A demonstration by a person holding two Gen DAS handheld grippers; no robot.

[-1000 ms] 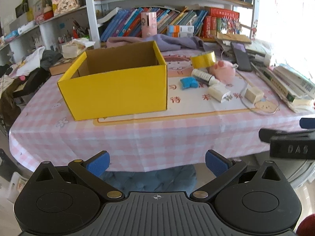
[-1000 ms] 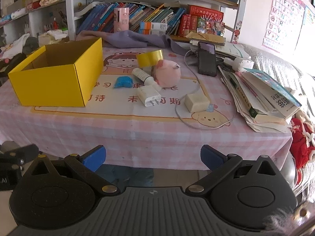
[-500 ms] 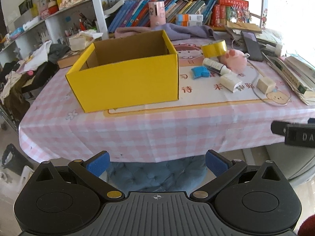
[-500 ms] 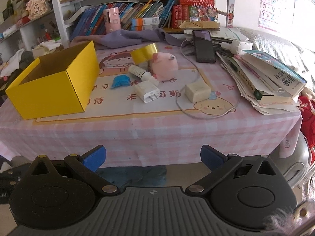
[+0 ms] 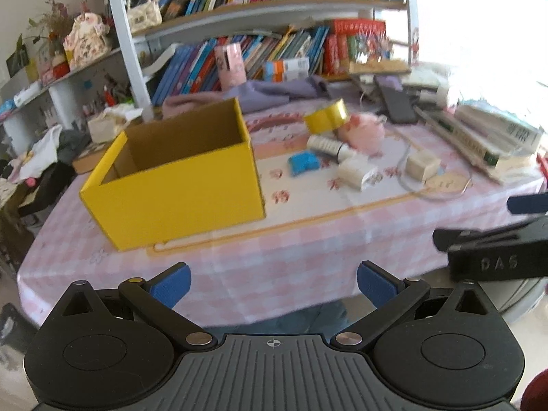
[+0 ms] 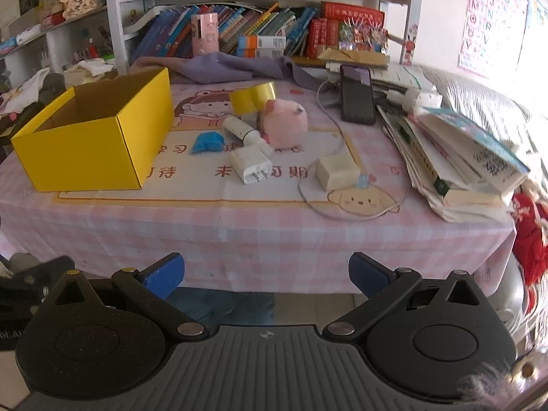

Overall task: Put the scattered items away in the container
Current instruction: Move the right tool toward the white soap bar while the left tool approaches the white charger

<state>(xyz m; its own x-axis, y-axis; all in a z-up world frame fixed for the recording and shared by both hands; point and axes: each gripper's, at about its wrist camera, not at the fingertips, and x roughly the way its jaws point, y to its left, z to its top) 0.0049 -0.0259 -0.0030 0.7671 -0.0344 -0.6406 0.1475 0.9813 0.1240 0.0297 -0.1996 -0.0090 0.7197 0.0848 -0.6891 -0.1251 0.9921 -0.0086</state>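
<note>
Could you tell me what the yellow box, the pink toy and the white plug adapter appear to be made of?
The yellow box looks like cardboard: matte yellow outside, plain brown inside, with folded edges. The pink toy appears to be soft plush, given its fuzzy, rounded outline. The white plug adapter seems to be smooth hard plastic with metal prongs, probably slightly glossy.

L claw (image 5: pixel 272 282) & R claw (image 6: pixel 265 272) both agape, empty, level, side by side.
</note>
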